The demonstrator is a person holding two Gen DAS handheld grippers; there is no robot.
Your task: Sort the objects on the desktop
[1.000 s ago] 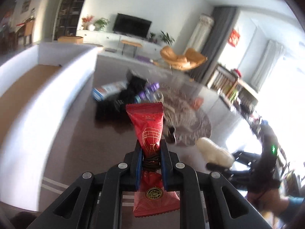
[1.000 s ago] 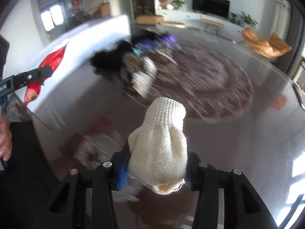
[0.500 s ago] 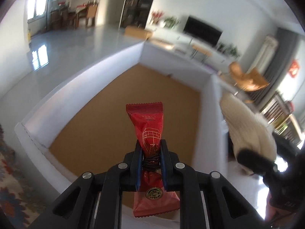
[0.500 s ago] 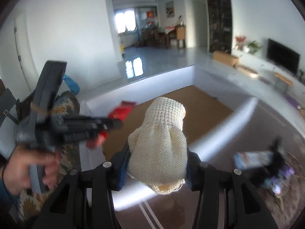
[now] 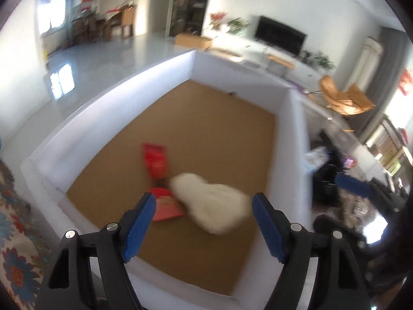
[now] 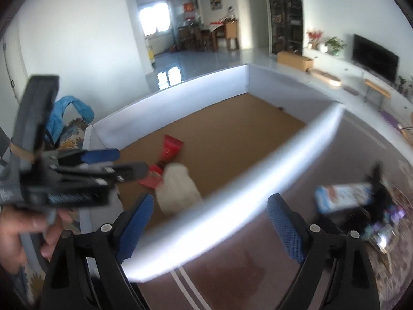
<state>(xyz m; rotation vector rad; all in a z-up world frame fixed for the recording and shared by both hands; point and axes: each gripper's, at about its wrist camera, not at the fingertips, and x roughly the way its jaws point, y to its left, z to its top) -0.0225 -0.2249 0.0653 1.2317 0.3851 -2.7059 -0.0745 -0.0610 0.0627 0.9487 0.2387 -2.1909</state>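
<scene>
Cream knitted pouch (image 5: 211,204) lies on the brown cardboard floor of the white-walled box (image 5: 90,118), touching the red foil snack packet (image 5: 158,178) beside it; the packet's print is too blurred to read. Left gripper (image 5: 204,201) hangs above both, jaws spread wide, holding nothing. Right gripper (image 6: 210,206) is likewise spread and empty, over the box's near wall. Farther off, a blurred blue-and-white carton (image 6: 343,197) sits on the dark table (image 6: 296,170), lettering illegible.
</scene>
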